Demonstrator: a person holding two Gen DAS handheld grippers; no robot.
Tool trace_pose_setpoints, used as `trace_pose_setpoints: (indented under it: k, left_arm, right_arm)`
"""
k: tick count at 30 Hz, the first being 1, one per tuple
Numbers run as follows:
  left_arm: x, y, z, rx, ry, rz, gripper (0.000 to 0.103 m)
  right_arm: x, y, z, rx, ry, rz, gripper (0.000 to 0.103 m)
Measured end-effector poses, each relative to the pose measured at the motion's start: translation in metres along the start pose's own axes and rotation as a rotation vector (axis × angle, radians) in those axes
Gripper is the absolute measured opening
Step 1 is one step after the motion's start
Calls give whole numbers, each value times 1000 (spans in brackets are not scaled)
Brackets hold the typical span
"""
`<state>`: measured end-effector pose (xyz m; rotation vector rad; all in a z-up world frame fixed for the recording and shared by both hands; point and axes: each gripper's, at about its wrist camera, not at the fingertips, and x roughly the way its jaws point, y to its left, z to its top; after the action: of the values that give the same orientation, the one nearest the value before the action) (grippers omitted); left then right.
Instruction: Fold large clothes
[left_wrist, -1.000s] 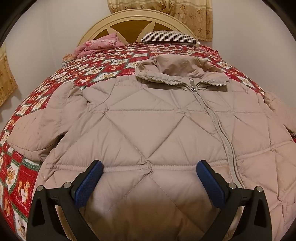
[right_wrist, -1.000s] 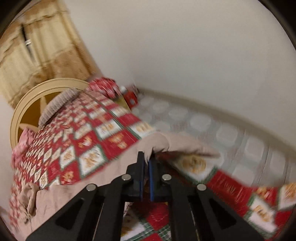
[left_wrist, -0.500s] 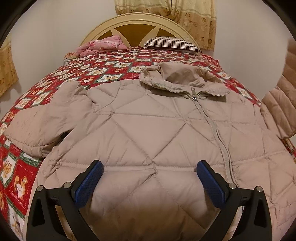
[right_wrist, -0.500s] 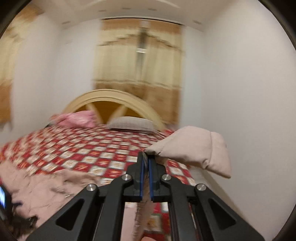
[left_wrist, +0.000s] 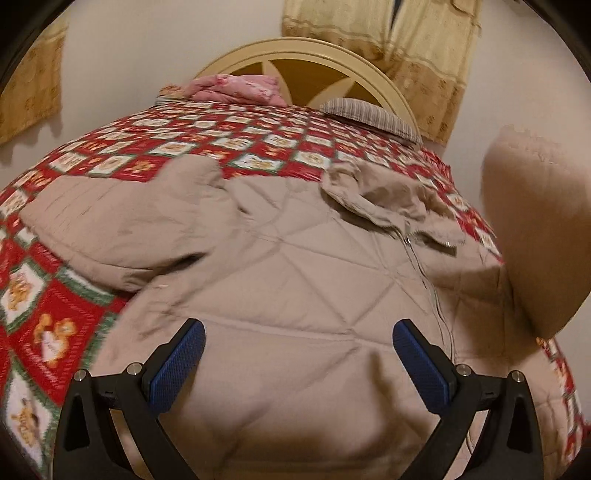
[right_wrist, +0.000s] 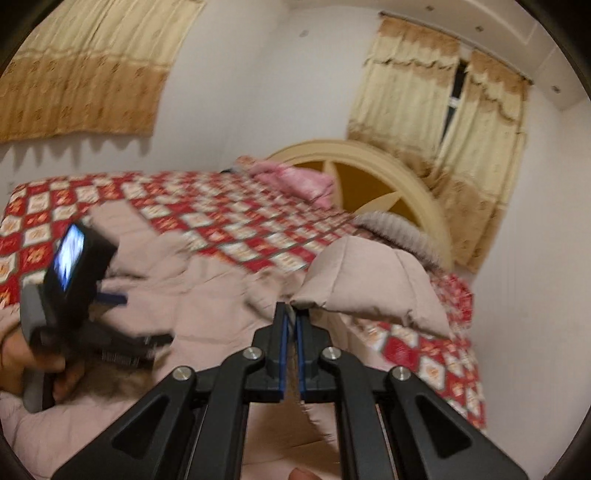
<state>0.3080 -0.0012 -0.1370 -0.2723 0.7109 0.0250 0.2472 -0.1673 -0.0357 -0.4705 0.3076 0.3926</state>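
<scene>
Lying face-up across the bed, a beige quilted puffer jacket (left_wrist: 295, 295) with diamond stitching, zip closed, collar toward the arched cream headboard (left_wrist: 314, 55).

Bed cover: red patchwork bedspread (left_wrist: 258, 129) with cartoon squares, smooth printed cotton by the look. Folded pink blanket (left_wrist: 240, 86) and striped pillow (left_wrist: 369, 114) near the headboard.

Right gripper (right_wrist: 291, 314): jaws pinched tight on the cuff end of the jacket's sleeve (right_wrist: 369, 280), which is lifted off the bed and hangs as a puffed, rounded tube. In the left wrist view that raised sleeve (left_wrist: 535, 240) looms at the right edge, above the jacket body.

Left gripper (left_wrist: 295, 354): jaws spread wide, nothing between them, hovering over the lower front panel. Blue textured pads (left_wrist: 177, 369) clear of the fabric. Seen from the right wrist view it is the dark device (right_wrist: 74, 280) low over the jacket, a hand wrapped around its handle.

Other sleeve (left_wrist: 122, 225) lies flat, angled outward on the bedspread.

Handling, as judged: light but bulky, soft fill that springs back; shell looks slick, so thin pinches may slide. Best holds are cuffs, hem and shoulder seams where fabric is doubled. Folds will likely need pressing flat to stay.
</scene>
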Motion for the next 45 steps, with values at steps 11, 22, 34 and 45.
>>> trace_pose_setpoints:
  k: [11, 22, 34, 45]
  left_arm:
    - [-74, 17, 41, 27, -211, 55, 102]
    - [-78, -12, 44, 111, -235, 22, 102]
    - [36, -67, 10, 289, 20, 72, 102]
    - [63, -66, -9, 309, 97, 71, 102]
  right_arm:
    - [46, 69, -39, -25, 212, 164, 41]
    - [11, 45, -35, 5, 190, 157, 48]
    - [109, -143, -139, 681, 464, -203, 35]
    - [107, -155, -167, 755, 503, -223, 32]
